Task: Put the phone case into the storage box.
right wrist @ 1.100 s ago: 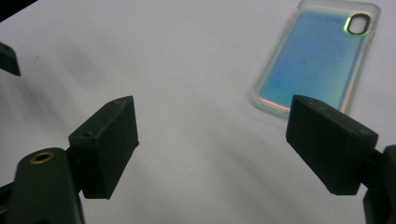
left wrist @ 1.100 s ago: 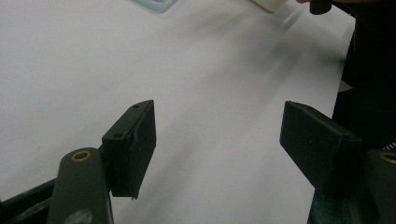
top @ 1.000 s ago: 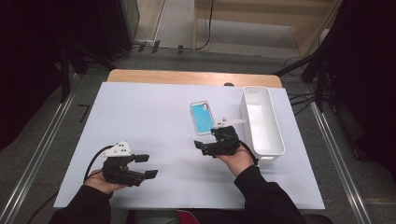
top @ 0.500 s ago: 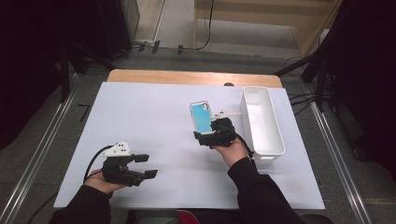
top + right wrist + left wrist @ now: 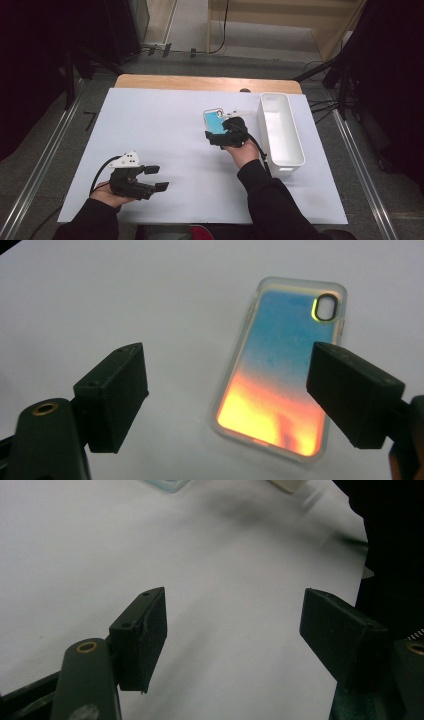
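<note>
Our right gripper (image 5: pixel 227 390) hangs just above the phone case (image 5: pixel 280 370), which lies flat on the white table cover (image 5: pixel 160 125) beyond the jaws and a little toward the right one; the jaws are spread apart, pinching nothing and touching nothing. We see the case just left of the white bin (image 5: pixel 280 130), a small white piece (image 5: pixel 242 112) lying between them. Near the table's front edge, our left gripper (image 5: pixel 232 630) sits well apart, its jaws spread wide over bare cover.

Bright tabletop, dark surroundings, perhaps slight blur
</note>
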